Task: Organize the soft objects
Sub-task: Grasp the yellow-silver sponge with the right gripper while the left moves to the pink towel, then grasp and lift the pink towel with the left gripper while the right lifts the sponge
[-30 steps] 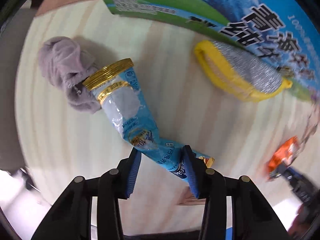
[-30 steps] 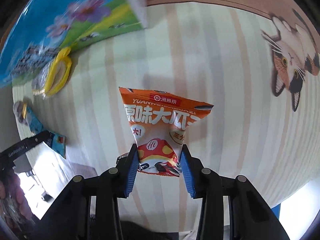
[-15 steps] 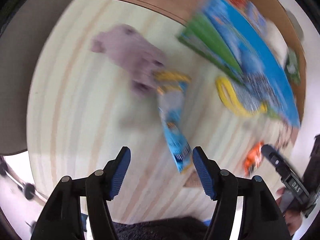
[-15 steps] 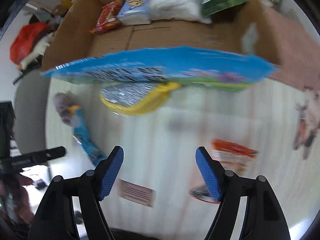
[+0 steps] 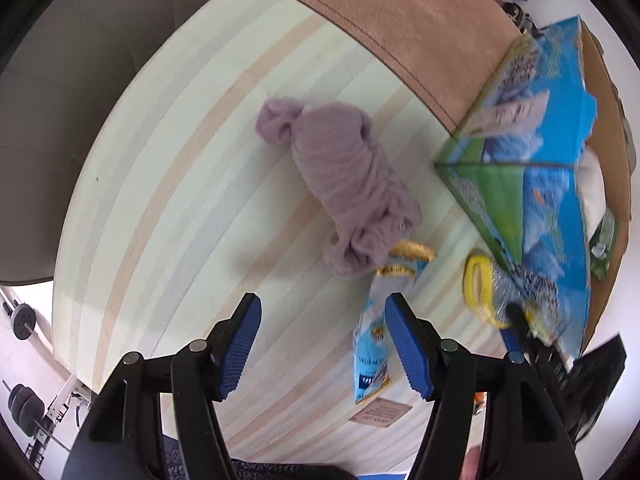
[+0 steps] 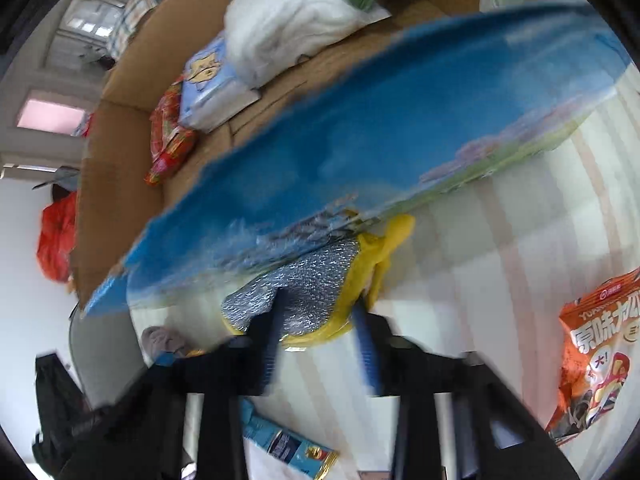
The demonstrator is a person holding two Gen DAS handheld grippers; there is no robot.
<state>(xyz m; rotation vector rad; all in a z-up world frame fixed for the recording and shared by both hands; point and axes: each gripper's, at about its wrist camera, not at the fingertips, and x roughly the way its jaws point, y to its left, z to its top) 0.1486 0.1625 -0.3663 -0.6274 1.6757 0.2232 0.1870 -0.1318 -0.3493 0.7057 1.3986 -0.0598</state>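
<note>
Fingers of the right gripper [image 6: 320, 348] have just been closing, and they pinch the near edge of the flat silver-and-yellow scouring pad [image 6: 312, 280]. The frame is blurred, so the depth of the bite is hard to judge. The pad lies on the striped table [image 5: 180, 220], tucked partly under the blue-and-green printed carton flap [image 6: 360, 152]. The brown cardboard box [image 6: 120, 168] holding other soft items opens beyond that flap, at about 11 o'clock from the fingers. The pad probably has to come out from under the flap before it can go over the wall.

The left gripper [image 5: 322, 344] is released and empty. The crumpled mauve knitted cloth [image 5: 344, 184] lies at 12 o'clock from it, well clear of the fingers, with its long axis running 11 to 5. The light-blue foil sachet with a gold top [image 5: 370, 352] lies just inside its right finger, running roughly 12 to 6.
</note>
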